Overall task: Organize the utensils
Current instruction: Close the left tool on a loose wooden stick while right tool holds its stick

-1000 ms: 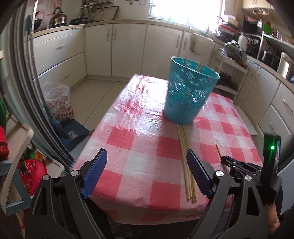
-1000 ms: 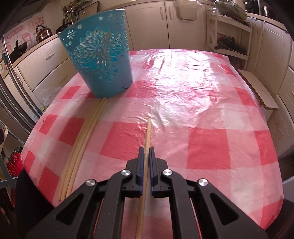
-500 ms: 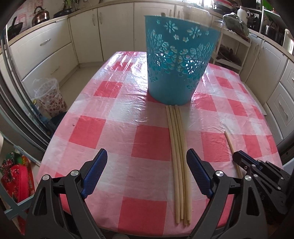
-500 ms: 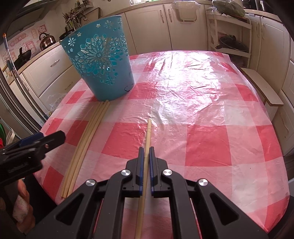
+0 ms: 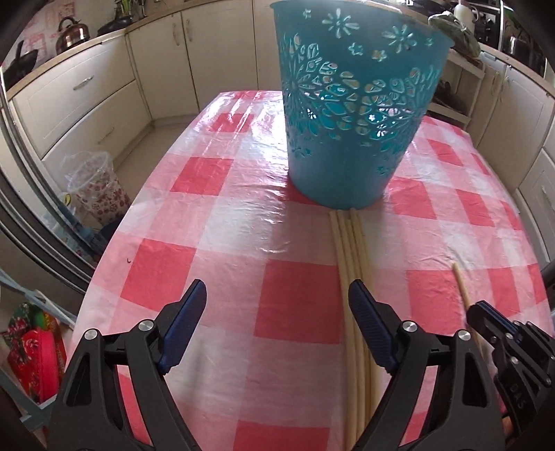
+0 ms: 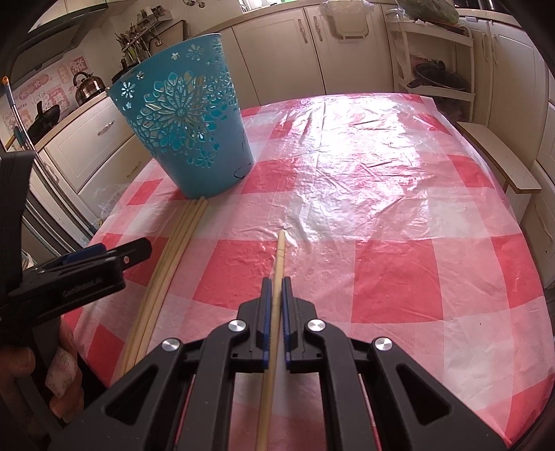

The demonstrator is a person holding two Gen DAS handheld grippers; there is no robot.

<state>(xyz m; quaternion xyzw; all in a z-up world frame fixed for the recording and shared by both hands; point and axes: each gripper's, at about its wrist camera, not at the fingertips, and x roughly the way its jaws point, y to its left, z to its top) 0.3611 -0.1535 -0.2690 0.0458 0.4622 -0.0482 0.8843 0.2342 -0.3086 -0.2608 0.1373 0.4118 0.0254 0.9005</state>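
Observation:
A teal cut-out basket stands upright on the red-and-white checked table; it also shows in the right wrist view. Several long wooden sticks lie side by side from the basket's base toward me, and show in the right wrist view too. My left gripper is open and empty, low over the table, its right finger over the sticks. My right gripper is shut on a single wooden stick, which points forward. That gripper shows in the left wrist view at the lower right.
Cream kitchen cabinets surround the table. A small patterned bin with a plastic liner stands on the floor at left. A wooden bench sits beside the table's right edge. A kettle sits on the counter.
My left gripper has moved forward and down toward the basket and the bundle of sticks, staying open. My right gripper has lifted slightly, still shut on its stick.

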